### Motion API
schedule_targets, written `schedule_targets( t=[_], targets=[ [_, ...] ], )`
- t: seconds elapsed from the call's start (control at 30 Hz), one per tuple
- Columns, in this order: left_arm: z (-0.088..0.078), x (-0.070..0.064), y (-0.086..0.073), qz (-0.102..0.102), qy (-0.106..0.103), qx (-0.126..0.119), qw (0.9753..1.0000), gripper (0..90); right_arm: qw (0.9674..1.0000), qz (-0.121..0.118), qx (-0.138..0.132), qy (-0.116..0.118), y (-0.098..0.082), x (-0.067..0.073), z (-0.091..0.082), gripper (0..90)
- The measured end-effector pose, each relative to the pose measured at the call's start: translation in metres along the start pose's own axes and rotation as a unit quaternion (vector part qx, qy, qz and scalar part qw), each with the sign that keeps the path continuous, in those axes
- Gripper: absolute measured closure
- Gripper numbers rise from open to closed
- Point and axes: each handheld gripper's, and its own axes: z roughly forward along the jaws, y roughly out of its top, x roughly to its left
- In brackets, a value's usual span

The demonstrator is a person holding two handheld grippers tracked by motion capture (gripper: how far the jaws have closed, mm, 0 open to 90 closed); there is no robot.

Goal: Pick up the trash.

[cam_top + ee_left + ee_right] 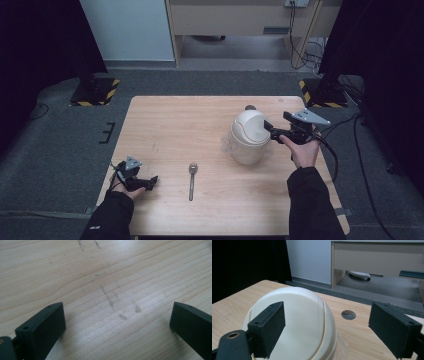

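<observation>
A cream plastic domed swing-lid bin (249,136) stands toward the right edge of the pale wooden bench (175,120); the right hand-held gripper (270,129), jaws spread wide, meets its lid. A square, centred grip looks wisest. The left hand-held gripper (150,181) rests open near the front-left corner, beside a metal spoon (192,179). No writing is legible.
</observation>
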Motion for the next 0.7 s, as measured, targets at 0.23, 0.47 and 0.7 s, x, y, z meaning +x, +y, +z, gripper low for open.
schedule_targets(
  t=[0.23, 0.47, 0.7],
  targets=[
    [0.0, 0.0, 0.0, 0.001, -0.001, 0.001, 1.0, 0.0, 0.9998, -0.015, 0.015, -0.005, -0.009, 0.006, 0.015, 14.7],
    [0.0, -0.001, 0.0, 0.003, -0.002, 0.002, 1.0, 0.0, 0.9998, 0.016, -0.008, 0.0, -0.024, 0.004, 0.017, 14.6],
    [0.0, -0.001, 0.0, 0.004, -0.002, 0.002, 1.0, 0.0, 0.9999, -0.003, 0.014, 0.009, -0.035, 0.009, 0.022, 18.2]
  ],
)
